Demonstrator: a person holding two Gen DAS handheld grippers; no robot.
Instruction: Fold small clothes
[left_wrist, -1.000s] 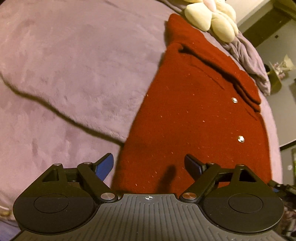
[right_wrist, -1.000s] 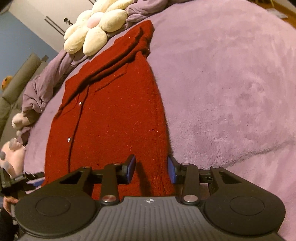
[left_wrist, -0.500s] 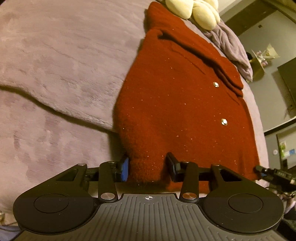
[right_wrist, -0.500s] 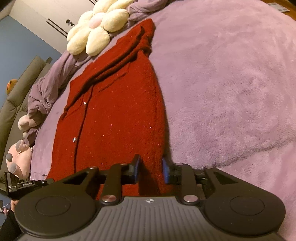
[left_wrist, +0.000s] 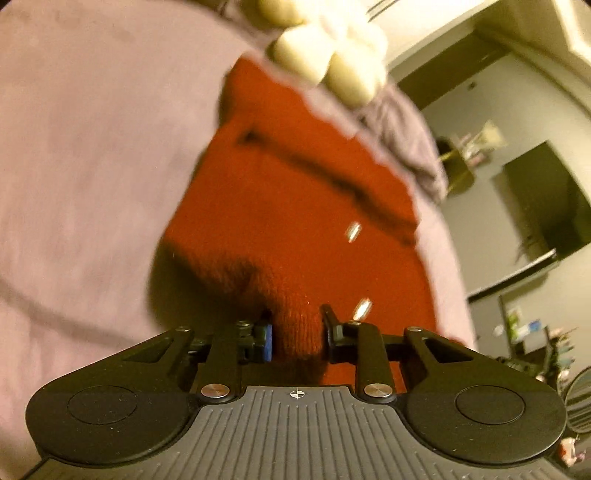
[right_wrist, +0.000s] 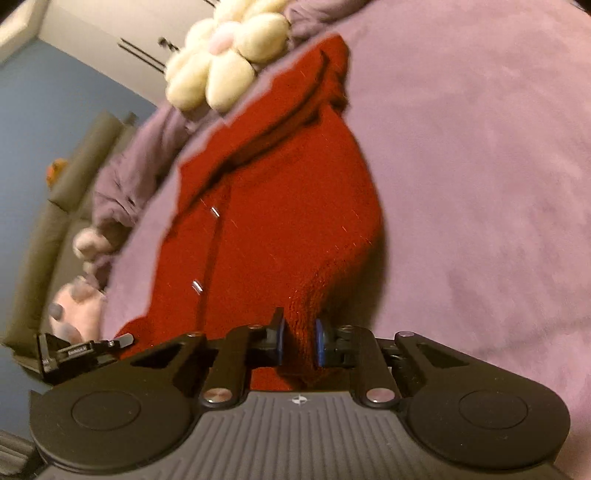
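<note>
One purple plush blanket covers the bed and fills the view ahead of and beside both tools. On it lies one red knitted cardigan, stretching away from the tools, with its near hem raised off the blanket; two metal buttons show along its front. Beyond its far end sit one cream flower-shaped cushion and a bunched purple cloth; a pink soft toy lies off to the side of the right tool. Nothing stands between the tools and the cardigan. The left tool has just been closing and is clenched on the hem's corner, knit bunched between its pads. The right tool has likewise just been closing and grips the opposite hem corner.
</note>
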